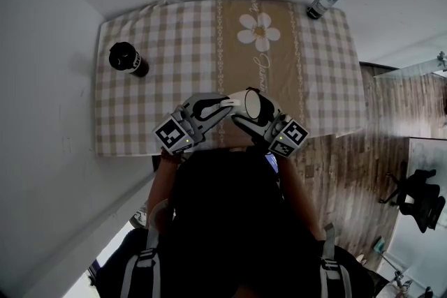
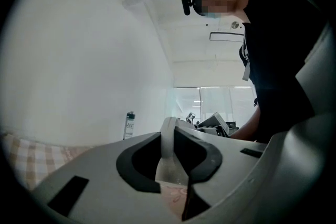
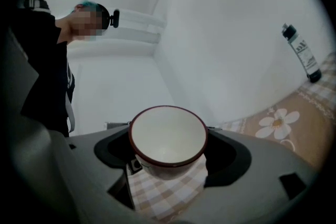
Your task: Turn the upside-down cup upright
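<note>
**A:** Where does the white cup with a dark red rim sit right now?

**B:** Over the near edge of the beige-and-white checked tablecloth, right between the two tools. It's on its side, neither inverted nor upright, so I'd call the turn about half done.

**A:** And who has it?

**B:** Both, I think. The left gripper has its jaws nearly together, pinching the thin white loop handle. The right gripper has its jaws spread wide around the body. I see no gap between either pad and the cup's sides, so I read that as a hold.

**A:** Which way does the long axis run?

**B:** Along the right gripper's own line. The mouth faces straight back at its camera and the base points away. The handle sticks out sideways towards the left gripper.

**A:** So what does the next move hinge on?

**B:** On tipping that axis until the mouth faces up. Neither hand is nearer, since both are on it. My guess is that the pinch on the narrow handle is the likelier one to slip.
</note>
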`<state>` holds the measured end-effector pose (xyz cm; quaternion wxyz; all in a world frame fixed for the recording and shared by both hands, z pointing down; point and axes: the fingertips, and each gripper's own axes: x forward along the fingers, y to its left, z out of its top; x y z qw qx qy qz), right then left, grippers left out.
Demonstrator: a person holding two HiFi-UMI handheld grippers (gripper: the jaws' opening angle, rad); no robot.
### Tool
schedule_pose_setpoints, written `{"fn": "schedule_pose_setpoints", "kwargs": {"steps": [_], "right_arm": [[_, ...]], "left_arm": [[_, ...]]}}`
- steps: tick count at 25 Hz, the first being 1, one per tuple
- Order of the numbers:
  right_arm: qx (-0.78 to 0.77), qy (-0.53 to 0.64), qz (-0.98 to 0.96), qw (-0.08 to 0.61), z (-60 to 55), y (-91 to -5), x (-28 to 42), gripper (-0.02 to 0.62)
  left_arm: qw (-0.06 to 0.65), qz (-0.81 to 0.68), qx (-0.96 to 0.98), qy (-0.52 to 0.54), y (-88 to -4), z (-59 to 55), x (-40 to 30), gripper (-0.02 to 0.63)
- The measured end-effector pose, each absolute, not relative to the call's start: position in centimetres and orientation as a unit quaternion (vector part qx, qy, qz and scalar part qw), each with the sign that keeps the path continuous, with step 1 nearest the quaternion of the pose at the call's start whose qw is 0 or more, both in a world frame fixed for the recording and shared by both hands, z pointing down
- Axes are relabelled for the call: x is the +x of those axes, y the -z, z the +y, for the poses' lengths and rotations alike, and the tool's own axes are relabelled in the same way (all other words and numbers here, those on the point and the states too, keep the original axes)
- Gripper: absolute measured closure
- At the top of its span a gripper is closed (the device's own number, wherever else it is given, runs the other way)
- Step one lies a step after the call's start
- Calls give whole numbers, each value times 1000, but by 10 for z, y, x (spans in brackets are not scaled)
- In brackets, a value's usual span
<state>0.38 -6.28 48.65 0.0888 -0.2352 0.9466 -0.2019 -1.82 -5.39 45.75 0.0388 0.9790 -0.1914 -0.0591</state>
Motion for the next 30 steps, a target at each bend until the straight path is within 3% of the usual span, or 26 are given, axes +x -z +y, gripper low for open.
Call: {"fn": "schedule_pose_setpoints", "kwargs": {"steps": [22, 25, 30], "right_arm": [[-237, 154, 959, -31, -55, -502, -4, 186], [-249, 144, 958, -4, -57, -491, -6, 186], [-276, 160, 939, 132, -62, -459, -4, 181]], "left_arm": [[10, -168, 986, 16, -476, -45, -21, 535], [33, -176, 982, 65, -468, -48, -26, 535], [82, -189, 964, 167, -446, -55, -37, 534]]}}
